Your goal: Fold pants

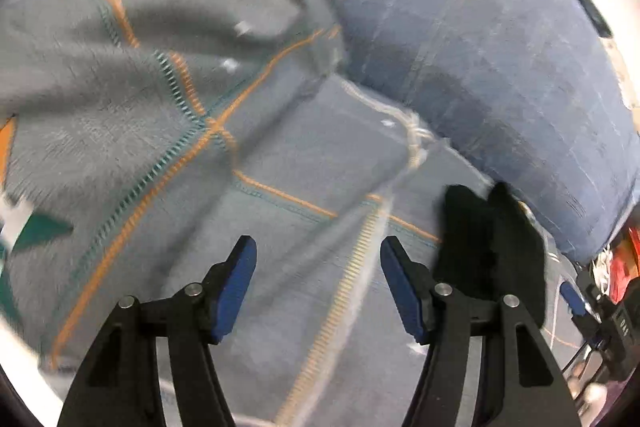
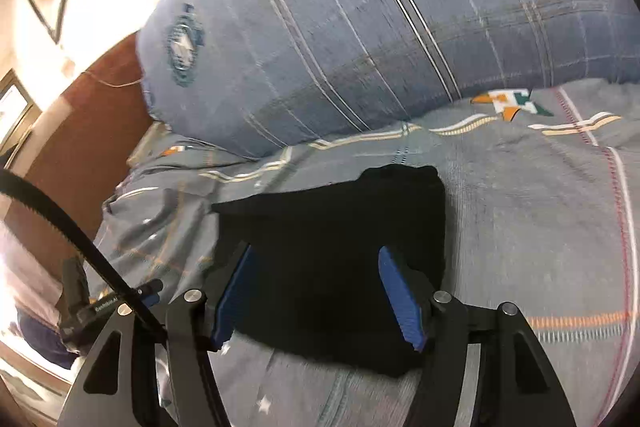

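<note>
Black folded pants [image 2: 336, 259] lie flat on the grey patterned bedspread [image 2: 540, 227], just ahead of and partly under my right gripper [image 2: 316, 291], whose blue pads stand apart above the cloth without pressing on it. My left gripper [image 1: 318, 287] is also open and empty over the bedspread, with the pants just beyond its right finger. A blue plaid pillow [image 2: 360, 27] lies farther ahead.
</note>
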`<move>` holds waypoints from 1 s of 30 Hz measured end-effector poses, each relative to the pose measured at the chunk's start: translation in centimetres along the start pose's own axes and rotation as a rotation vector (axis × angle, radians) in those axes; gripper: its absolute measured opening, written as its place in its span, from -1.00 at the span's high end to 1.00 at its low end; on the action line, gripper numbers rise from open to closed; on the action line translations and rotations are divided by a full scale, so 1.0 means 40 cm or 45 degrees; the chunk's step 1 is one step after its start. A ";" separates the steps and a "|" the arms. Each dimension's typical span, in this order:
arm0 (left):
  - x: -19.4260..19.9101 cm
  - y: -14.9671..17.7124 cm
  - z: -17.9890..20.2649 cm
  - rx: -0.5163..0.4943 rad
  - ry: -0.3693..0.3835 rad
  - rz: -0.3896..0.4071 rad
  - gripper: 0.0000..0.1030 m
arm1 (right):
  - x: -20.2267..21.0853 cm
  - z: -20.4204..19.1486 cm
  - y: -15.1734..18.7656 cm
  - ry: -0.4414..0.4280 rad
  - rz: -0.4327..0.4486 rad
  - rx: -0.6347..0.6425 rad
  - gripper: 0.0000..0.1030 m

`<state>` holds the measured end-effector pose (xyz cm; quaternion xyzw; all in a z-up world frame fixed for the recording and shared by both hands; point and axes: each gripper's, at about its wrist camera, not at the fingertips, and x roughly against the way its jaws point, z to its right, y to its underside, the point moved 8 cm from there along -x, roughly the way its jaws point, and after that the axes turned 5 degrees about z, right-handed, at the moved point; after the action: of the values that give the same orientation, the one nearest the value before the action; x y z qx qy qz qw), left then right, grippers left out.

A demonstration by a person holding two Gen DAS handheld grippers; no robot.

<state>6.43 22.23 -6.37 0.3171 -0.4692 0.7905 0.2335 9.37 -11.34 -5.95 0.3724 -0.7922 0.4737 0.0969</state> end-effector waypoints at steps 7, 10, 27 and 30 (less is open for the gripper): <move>0.071 0.114 0.196 -0.084 0.095 0.074 -0.31 | 0.124 -0.010 0.092 0.084 0.098 0.006 -0.42; 0.087 0.162 0.250 -0.192 0.063 0.063 -0.31 | 0.164 0.027 0.130 0.172 0.125 -0.025 -0.43; 0.089 0.247 0.278 -0.286 0.021 0.022 -0.36 | 0.139 0.019 0.278 0.241 -0.008 0.010 -0.46; 0.084 0.246 0.274 -0.297 -0.006 0.024 -0.36 | 0.129 0.015 0.290 0.243 -0.026 0.015 -0.46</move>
<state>0.65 8.31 -5.86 0.2854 -0.5615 0.7318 0.2602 -2.06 -11.23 -11.50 0.3341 -0.7728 0.5106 0.1747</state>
